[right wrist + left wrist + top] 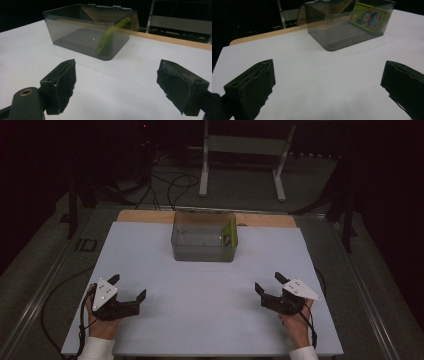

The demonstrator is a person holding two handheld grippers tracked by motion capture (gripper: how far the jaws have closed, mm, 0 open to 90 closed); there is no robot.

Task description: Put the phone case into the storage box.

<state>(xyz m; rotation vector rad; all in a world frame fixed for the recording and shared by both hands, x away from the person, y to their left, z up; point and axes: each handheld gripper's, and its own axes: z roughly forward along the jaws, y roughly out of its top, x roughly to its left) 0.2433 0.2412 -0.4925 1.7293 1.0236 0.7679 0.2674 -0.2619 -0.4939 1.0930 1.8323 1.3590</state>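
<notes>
A clear smoky plastic box (204,237) stands at the back middle of the white table top. Inside it a green phone case (229,236) with a cartoon print leans against the right wall; it shows as a printed panel (369,17) in the left gripper view and edge-on (109,35) in the right gripper view. My left gripper (128,287) rests at the front left, open, nothing between its jaws. My right gripper (269,282) rests at the front right, open and empty too. Both point toward the box (347,25) (87,30), well short of it.
The white board (150,265) covers a wooden table whose edge (145,216) shows behind the box. A white metal stand (242,155) and black cables (170,185) lie on the floor beyond. A hand and white sleeve hold each gripper at the near edge.
</notes>
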